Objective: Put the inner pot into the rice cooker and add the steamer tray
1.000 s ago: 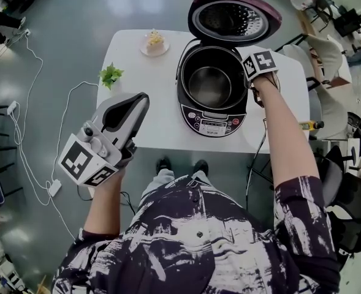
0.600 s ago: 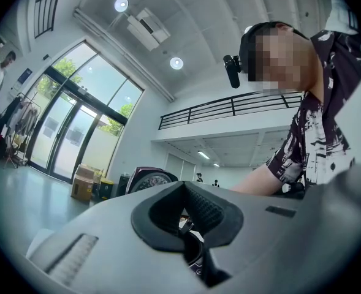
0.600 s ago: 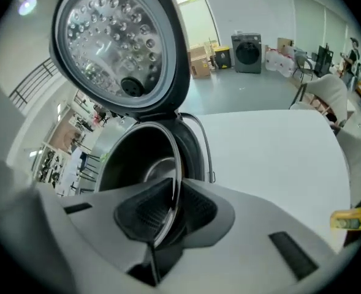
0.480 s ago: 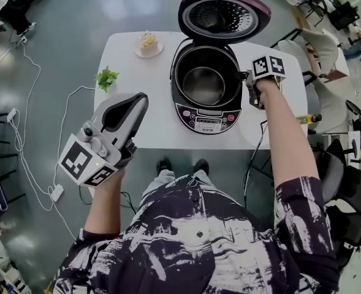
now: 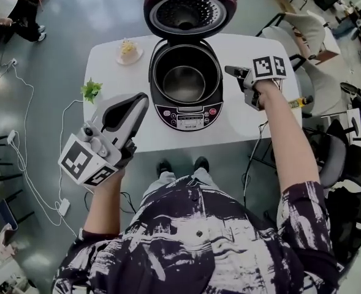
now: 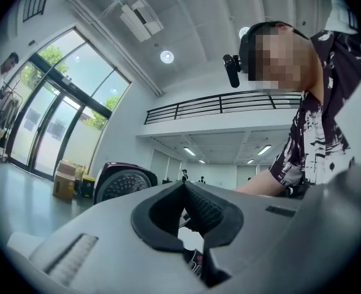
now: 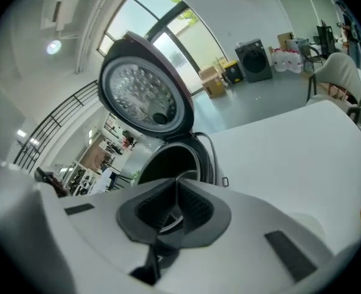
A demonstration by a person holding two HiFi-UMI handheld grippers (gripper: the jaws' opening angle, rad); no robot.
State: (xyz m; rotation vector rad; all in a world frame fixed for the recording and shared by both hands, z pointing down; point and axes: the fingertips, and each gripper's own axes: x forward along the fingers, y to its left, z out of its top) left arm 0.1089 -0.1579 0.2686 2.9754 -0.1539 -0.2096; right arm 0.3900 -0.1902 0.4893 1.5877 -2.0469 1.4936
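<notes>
One rice cooker is being carried by the one white table, midway along its far edge, with its lid being held open. One inner pot is being held inside it. Two grippers are being held shut and empty: the left gripper off the near left corner, the right gripper just right of the cooker. One plate and one plant are being carried along the left edge.

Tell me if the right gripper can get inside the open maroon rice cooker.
Probably yes: the right gripper sits just beside the maroon rice cooker, its lid stands fully open, and nothing lies between them.
</notes>
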